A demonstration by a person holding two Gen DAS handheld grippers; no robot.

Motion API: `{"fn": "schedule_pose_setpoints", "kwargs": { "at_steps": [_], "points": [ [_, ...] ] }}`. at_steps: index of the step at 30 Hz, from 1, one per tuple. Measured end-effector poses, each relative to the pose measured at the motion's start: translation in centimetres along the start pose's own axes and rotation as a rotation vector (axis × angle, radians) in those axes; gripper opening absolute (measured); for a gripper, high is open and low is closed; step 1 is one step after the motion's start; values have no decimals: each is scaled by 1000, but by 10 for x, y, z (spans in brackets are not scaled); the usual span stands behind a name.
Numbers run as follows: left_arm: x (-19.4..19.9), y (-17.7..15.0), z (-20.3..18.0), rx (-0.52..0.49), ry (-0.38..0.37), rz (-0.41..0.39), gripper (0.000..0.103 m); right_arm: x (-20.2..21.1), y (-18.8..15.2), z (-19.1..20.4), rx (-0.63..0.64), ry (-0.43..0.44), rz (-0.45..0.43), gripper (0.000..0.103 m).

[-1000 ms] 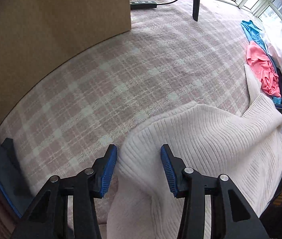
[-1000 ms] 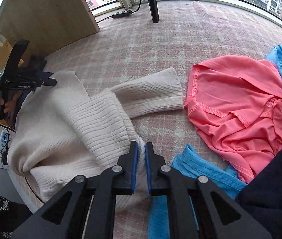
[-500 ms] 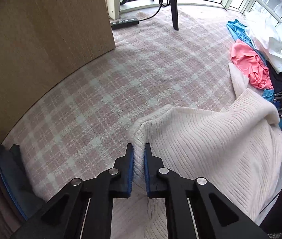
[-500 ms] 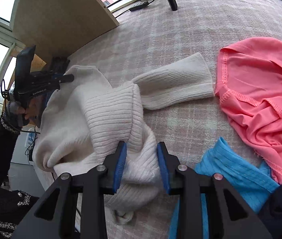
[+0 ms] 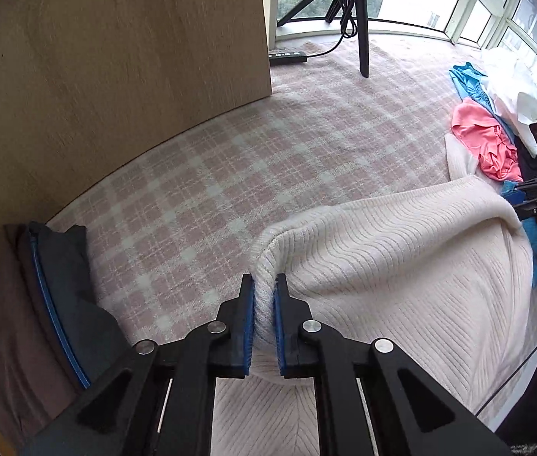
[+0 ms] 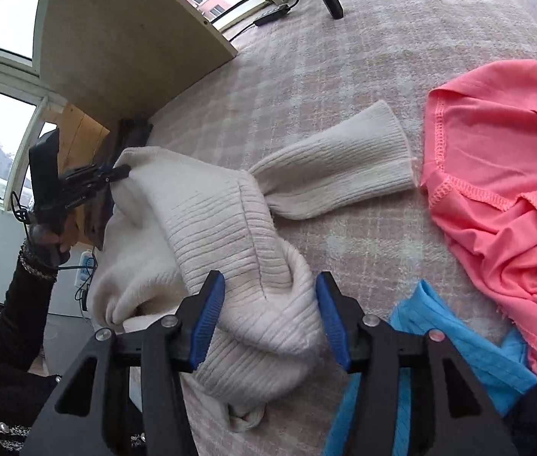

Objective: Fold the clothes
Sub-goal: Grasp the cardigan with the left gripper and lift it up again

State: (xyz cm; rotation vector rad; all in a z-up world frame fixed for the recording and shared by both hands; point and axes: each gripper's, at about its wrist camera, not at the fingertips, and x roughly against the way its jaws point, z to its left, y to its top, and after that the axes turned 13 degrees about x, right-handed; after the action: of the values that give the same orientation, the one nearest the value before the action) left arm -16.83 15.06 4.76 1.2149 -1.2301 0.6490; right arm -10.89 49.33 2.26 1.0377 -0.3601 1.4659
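A cream ribbed sweater (image 5: 401, 266) lies bunched on the pink plaid cover (image 5: 268, 159). My left gripper (image 5: 264, 285) is shut on a folded edge of it, lifting that edge; from the right wrist view the left gripper (image 6: 124, 170) pinches the sweater's far corner. My right gripper (image 6: 268, 288) stands open, its blue pads on either side of a thick roll of the sweater (image 6: 230, 235). One sleeve (image 6: 337, 167) stretches flat toward the pink garment. In the left wrist view the right gripper (image 5: 526, 197) sits at the sweater's right corner.
A pink garment (image 6: 504, 174) and a blue one (image 6: 458, 353) lie right of the sweater, with white clothes (image 5: 511, 83) behind. A wooden panel (image 5: 116, 68) stands at the left, a tripod leg (image 5: 361, 22) and power strip (image 5: 287, 56) at the back. A dark folded item (image 5: 67, 296) lies near-left.
My left gripper closed on the sweater's edge and lifted it. My right gripper, shut on the sweater a second ago, has opened wide around the roll.
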Motion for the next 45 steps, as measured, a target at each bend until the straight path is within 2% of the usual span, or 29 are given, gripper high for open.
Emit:
{"fn": "schedule_pose_setpoints", "kwargs": {
  "at_steps": [2,5,9,13,16,19,22,26,31,34,36,37,39,43,45],
  "points": [
    [6,-2,0,13,-1,-12,8,0,-2,9,25,-3,-3,13],
    [47,-2,5,52,-22,-93,8,23,-1,30,74,-88,-55,7],
    [121,-1,13,119,-54,-239,8,94,24,77,171,-231,-220,6],
    [239,-5,18,170,-85,-492,8,185,59,157,309,-383,-444,5],
    [326,-26,10,160,-81,-659,7,242,66,228,422,-481,-593,5],
    [396,-53,-2,133,-60,-779,8,290,58,292,516,-576,-708,5],
    [453,-81,-18,101,-28,-887,8,332,42,343,586,-617,-812,5],
    [506,-111,-37,66,8,-991,8,377,7,395,663,-669,-937,5],
    [550,-144,-54,26,25,-1099,7,416,-37,433,704,-781,-1080,0],
    [547,-138,-58,18,21,-1082,7,433,-40,429,673,-700,-1072,0],
    [522,-125,-60,8,28,-1010,7,418,-24,411,649,-682,-968,0],
    [498,-117,-57,12,46,-954,7,399,-15,393,628,-627,-891,0],
    [446,-102,-51,23,86,-836,7,348,-5,352,585,-492,-739,1],
    [340,-76,-24,92,130,-573,7,182,-8,279,487,-295,-376,5],
    [306,-73,-12,120,175,-505,7,108,-25,265,443,-187,-261,5]
  ]
}}
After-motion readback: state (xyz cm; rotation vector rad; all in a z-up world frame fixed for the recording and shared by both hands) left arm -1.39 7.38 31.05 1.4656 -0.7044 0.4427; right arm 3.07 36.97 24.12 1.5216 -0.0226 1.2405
